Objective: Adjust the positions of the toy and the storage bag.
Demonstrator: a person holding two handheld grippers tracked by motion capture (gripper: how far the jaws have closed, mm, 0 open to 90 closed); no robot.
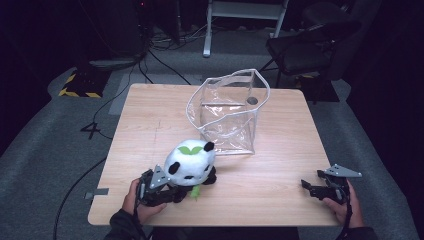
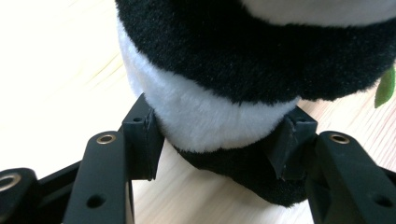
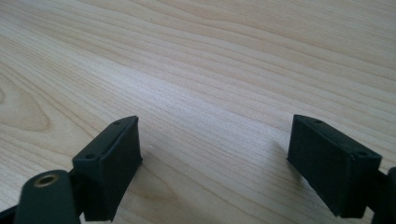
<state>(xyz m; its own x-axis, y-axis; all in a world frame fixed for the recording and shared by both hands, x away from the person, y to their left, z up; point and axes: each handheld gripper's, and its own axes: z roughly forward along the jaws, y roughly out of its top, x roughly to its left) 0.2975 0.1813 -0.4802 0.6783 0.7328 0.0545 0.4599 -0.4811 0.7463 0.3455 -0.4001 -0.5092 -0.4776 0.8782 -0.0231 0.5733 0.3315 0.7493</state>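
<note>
A black-and-white panda plush (image 1: 190, 160) with a green leaf on its head sits near the table's front left. My left gripper (image 1: 172, 192) is shut on the plush's lower body. In the left gripper view both pads press into the white and black fur of the panda plush (image 2: 224, 70), one on each side, and the gripper (image 2: 219, 135) is low over the wood. My right gripper (image 1: 306, 186) rests at the front right, far from the plush. In the right gripper view it (image 3: 215, 154) stands open with bare wood between its jaws.
A clear plastic bag (image 1: 230, 112) with a white rim stands open and upright at the middle back of the wooden table (image 1: 280, 165), just beyond the panda. A dark chair (image 1: 305, 50) and cables sit on the floor behind the table.
</note>
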